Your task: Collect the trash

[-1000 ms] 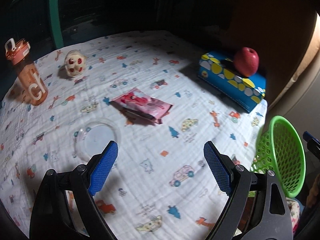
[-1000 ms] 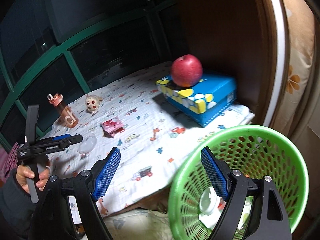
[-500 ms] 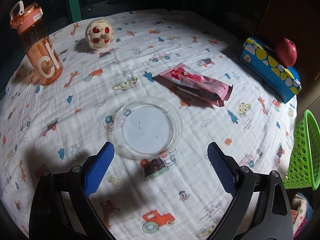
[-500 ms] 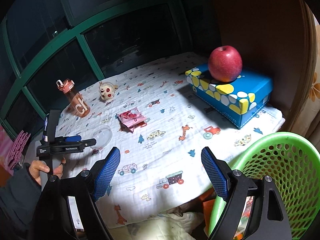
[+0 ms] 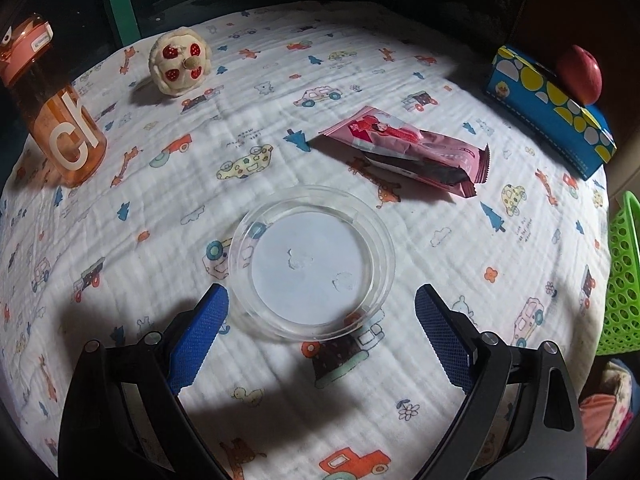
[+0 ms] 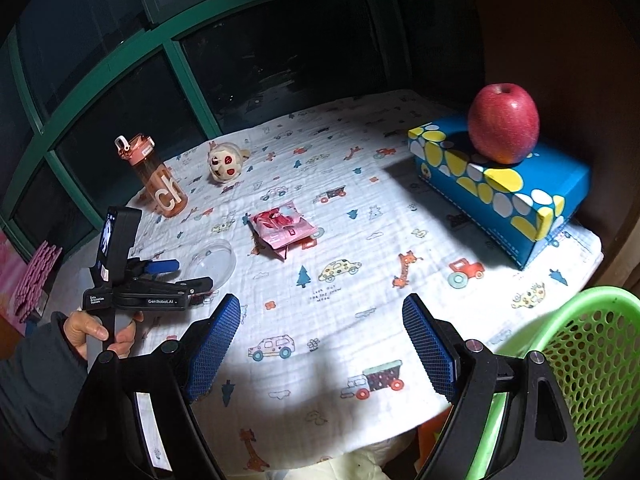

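The left tongs (image 5: 320, 312) are hanging released over the clear lid (image 5: 314, 262), blue pads spread wider than its rim and touching nothing; the lid is lying flat on the cloth-covered surface (image 5: 440, 420), between and just ahead of the pads. The pink wrapper (image 5: 404, 148) is lying beyond it, near the middle of the surface. The right tongs (image 6: 320, 340) are also standing released and empty, hovering over the near edge beside the green basket (image 6: 592, 360).

What is looking risky, in my judgement: the lid is shallow and slick, so pads closing on its rim could be skating off or flipping it, and closing too low could be pinching the cloth and dragging the wrapper along. The orange bottle (image 5: 60, 120) and the toy (image 5: 178, 62) are standing well apart from the lid, so they are probably safe. The basket is sitting off the surface's edge, so a loose grip during the carry could be dropping the lid short of it.
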Demonstrator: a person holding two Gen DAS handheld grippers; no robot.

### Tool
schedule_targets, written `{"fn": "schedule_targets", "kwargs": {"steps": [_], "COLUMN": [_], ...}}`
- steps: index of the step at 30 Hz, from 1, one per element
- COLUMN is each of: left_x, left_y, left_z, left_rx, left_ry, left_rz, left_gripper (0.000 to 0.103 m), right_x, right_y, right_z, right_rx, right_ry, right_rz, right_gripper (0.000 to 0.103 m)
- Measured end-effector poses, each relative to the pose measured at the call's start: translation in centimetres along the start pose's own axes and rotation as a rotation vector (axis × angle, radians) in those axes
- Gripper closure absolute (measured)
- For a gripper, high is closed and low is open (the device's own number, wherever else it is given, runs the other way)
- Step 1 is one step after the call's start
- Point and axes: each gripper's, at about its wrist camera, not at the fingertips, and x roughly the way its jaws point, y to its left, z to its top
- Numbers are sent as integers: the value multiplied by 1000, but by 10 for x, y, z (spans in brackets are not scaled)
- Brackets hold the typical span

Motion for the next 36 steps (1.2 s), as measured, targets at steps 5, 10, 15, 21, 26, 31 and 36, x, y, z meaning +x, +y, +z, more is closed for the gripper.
{"fn": "schedule_targets", "kwargs": {"steps": [5, 10, 15, 21, 26, 31, 36], "left_x": [9, 14, 17, 16, 9, -4, -14], "left_y": [1, 2, 3, 7, 13, 25, 34], "left_z": [1, 2, 3, 2, 0, 0, -2], "left_rx": [21, 27, 40, 31, 14, -16, -31], "left_ry": [19, 28, 22, 2, -17, -41, -51], "left_rz": [-5, -9, -11, -27, -24, -19, -12], "left_gripper": [10, 10, 11, 16, 17, 17, 17], "right_x": [13, 23, 36, 52, 72, 94, 124], "right_y": [10, 18, 25, 29, 35, 40, 46], "right_z": [5, 10, 15, 18, 25, 35, 49], "right_rx": [-22, -49, -69, -88, -129, -160, -193], "right_ry": [16, 29, 48, 72, 88, 101, 128], "right_rz": [14, 23, 27, 37, 38, 44, 51], "right_gripper": [23, 23, 23, 23, 23, 23, 23]}}
